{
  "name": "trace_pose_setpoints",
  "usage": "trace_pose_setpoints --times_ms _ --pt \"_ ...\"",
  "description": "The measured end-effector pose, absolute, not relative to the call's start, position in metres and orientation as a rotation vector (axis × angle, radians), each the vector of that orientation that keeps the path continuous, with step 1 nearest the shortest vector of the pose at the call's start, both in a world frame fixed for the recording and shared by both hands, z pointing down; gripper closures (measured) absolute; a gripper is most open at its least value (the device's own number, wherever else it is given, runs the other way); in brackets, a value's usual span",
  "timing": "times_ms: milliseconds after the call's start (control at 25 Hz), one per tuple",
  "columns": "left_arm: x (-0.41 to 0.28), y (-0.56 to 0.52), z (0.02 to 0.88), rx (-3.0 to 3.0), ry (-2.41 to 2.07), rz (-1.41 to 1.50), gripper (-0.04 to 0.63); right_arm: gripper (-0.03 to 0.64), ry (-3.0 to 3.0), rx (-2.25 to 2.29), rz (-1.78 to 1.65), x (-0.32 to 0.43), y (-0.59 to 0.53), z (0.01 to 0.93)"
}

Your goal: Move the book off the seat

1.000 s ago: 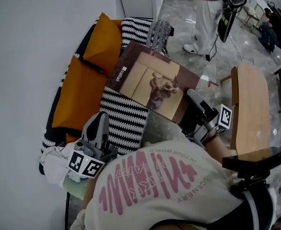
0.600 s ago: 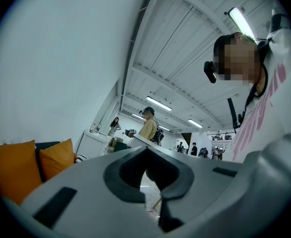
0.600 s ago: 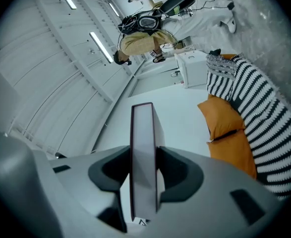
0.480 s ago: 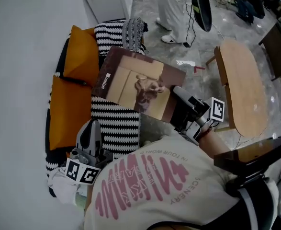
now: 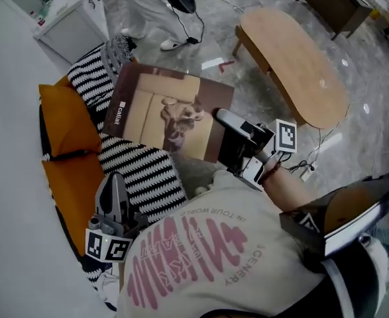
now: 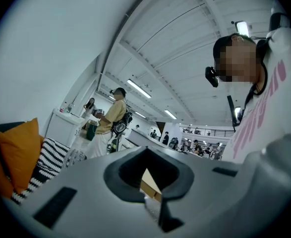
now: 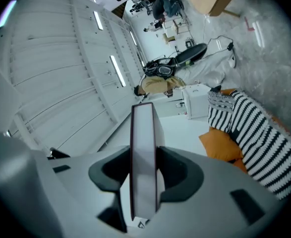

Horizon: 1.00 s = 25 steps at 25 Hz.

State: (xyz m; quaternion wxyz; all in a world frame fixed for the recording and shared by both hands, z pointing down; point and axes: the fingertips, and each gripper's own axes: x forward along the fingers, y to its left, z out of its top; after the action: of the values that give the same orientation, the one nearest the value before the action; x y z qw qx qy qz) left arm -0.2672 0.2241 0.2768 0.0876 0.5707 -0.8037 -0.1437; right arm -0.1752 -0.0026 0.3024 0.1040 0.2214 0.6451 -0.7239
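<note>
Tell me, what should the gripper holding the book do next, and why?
Probably swing the book sideways toward the wooden table and lower it there. The right gripper clamps its edge, and it hangs above the striped cushions, so it is lifted but not yet set down.

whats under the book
The book, clamped in the right tool, hangs over a striped cushion that shows past its lower edge. The part directly beneath is covered.
</note>
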Motion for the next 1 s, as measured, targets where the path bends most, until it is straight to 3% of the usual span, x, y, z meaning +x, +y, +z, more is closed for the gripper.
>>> trace_pose_setpoints --times_ms 160,400,720,1000 --pt "-0.279 0.197 0.275 1.813 -2.283 -0.431 0.588 0.445 1.898 0.515 -2.093 -0.162 -0.014 0.306" --pt "-0.201 0.158 0.291 1.965 -2.114 -0.410 0.588 0.445 1.868 0.395 -2.023 -0.069 -0.026 0.320" --pt "-0.215 0.128 0.290 2.037 -2.016 -0.388 0.588 0.445 1.818 0.283 -1.974 -0.058 -0.037 0.326" --pt "-0.137 0.054 0.284 2.090 -1.932 -0.384 0.588 0.445 1.781 0.180 -1.926 0.040 -0.096 0.329"
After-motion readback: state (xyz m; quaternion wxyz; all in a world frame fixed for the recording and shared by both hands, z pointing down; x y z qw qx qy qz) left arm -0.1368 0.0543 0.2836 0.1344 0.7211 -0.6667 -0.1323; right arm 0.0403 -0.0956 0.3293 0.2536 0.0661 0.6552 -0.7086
